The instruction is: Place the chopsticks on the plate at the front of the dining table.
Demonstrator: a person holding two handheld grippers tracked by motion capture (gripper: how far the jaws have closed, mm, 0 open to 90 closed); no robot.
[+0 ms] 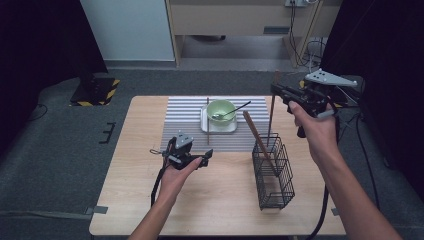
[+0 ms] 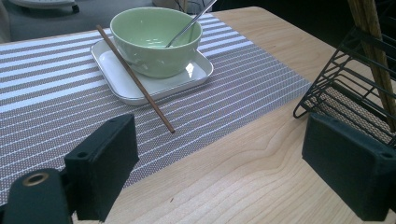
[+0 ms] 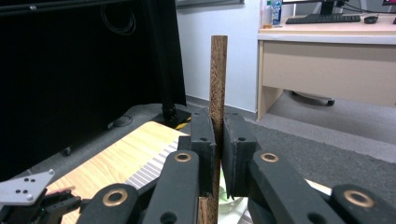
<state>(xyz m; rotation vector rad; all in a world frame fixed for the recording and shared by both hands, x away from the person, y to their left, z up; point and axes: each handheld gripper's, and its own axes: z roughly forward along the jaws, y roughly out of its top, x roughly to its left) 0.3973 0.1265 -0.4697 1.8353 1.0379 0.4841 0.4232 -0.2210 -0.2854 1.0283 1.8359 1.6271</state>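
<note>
A: Start at the right tool [image 1: 278, 90]. How do its jaws stand?

B: Pressed together on a dark wooden chopstick [image 3: 217, 88]. In the right gripper view the stick rises upright between the two black pads, its blunt top well above them.

A: And the lower end of that stick?

B: In the high view it runs down from the tool to the top rim of the black wire basket [image 1: 272, 170], at the basket's far side. Whether the tip is inside the wire or just behind it, I cannot tell from this angle.

A: What else is at the basket?

B: A second, lighter wooden stick [image 1: 257, 135] stands in it, leaning away toward the basket's far left.

A: The left tool [image 1: 202, 157]?

B: Its jaws are wide apart with nothing between them. A hand holds it above the wooden surface [image 1: 130, 200], to the left of the basket, pointing toward it.

A: What lies beyond that tool?

B: A striped mat [image 2: 56, 98], to the far left of the basket. On it sits a white square tray [image 2: 109, 70] carrying a green bowl [image 2: 156, 42], with a metal spoon [image 2: 189, 25] resting in the bowl. Another thin chopstick [image 2: 135, 79] lies across the tray's left edge, its tip down on the mat.
</note>
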